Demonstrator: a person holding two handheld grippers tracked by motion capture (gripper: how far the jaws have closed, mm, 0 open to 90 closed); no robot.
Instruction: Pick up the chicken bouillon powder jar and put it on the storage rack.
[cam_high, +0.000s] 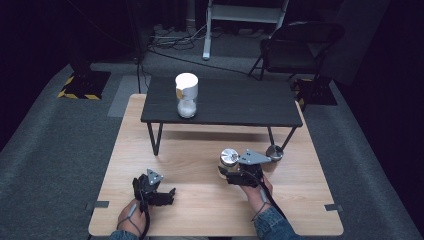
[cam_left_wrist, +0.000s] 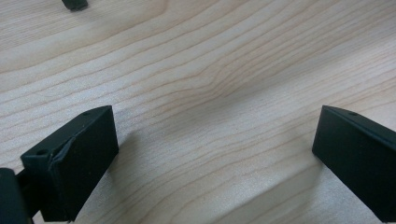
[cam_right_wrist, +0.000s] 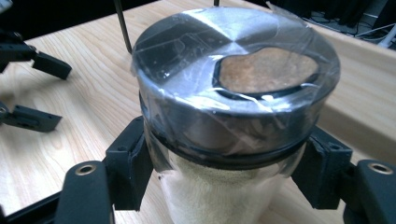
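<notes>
A glass shaker jar (cam_right_wrist: 233, 70) with a shiny metal lid under clear plastic film holds pale grains. My right gripper (cam_right_wrist: 229, 172) is shut on its glass body just under the lid. In the high view this jar (cam_high: 228, 157) is at the right of the wooden table, with the right gripper (cam_high: 225, 170) behind it toward the person. My left gripper (cam_high: 160, 192) rests at the front left, open, with bare wood between the jaws (cam_left_wrist: 215, 154). From the right gripper view the left gripper (cam_right_wrist: 42, 91) lies open at far left.
A low black shelf (cam_high: 250, 112) on thin metal legs stands across the far half of the wooden table (cam_high: 200, 210). On it is a white-lidded jar (cam_high: 186, 95). Another metal-lidded jar (cam_high: 274, 152) sits by the shelf's right leg.
</notes>
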